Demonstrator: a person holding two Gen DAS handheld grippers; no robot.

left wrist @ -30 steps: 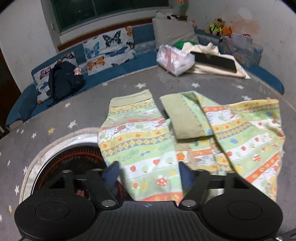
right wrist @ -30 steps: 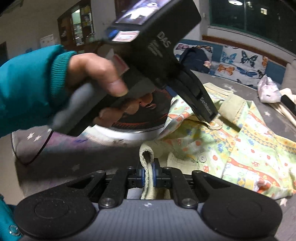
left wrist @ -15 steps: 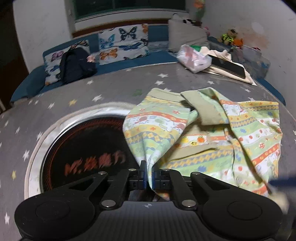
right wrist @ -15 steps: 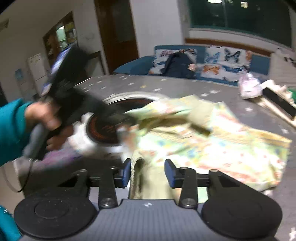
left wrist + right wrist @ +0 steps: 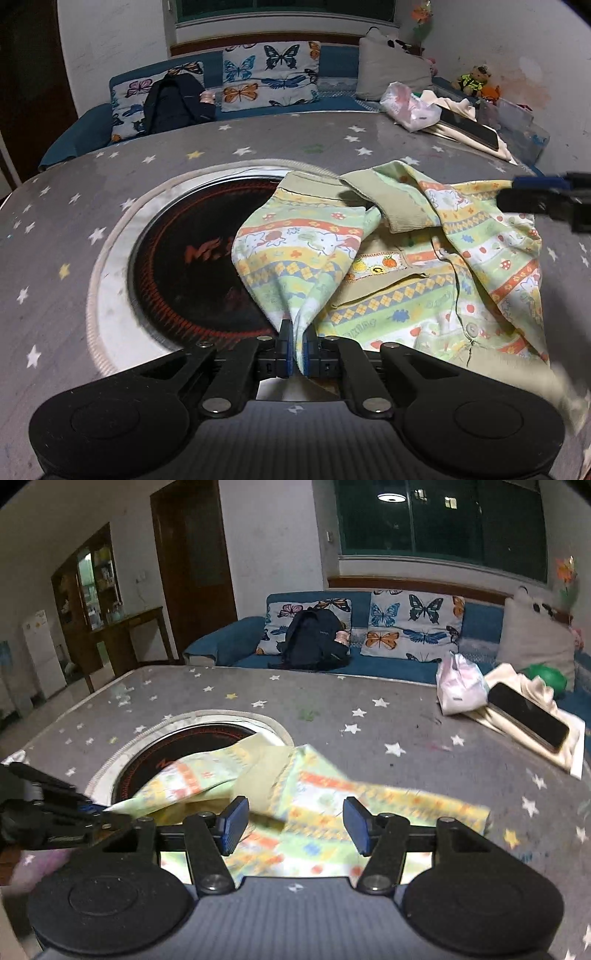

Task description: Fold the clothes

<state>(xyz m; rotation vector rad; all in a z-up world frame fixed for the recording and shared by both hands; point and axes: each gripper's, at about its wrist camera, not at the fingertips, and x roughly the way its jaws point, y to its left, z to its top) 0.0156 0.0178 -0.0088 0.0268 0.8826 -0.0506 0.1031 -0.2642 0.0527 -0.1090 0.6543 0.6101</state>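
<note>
Patterned pyjama top mid-fold: left gripper pinches its sleeve, right gripper opening, empty; next, lay sleeve across.

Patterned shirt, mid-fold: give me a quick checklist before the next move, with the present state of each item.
1. Left tool shut on the shirt: ok.
2. Right tool clear of cloth: ok, jaws opening, nothing pinched.
3. Shirt flat on the table: not ok, bunched, one sleeve over the round burner.
4. Phone and bag clear of the shirt: ok.
5. Fold edges aligned: cannot tell, blurred.
</note>
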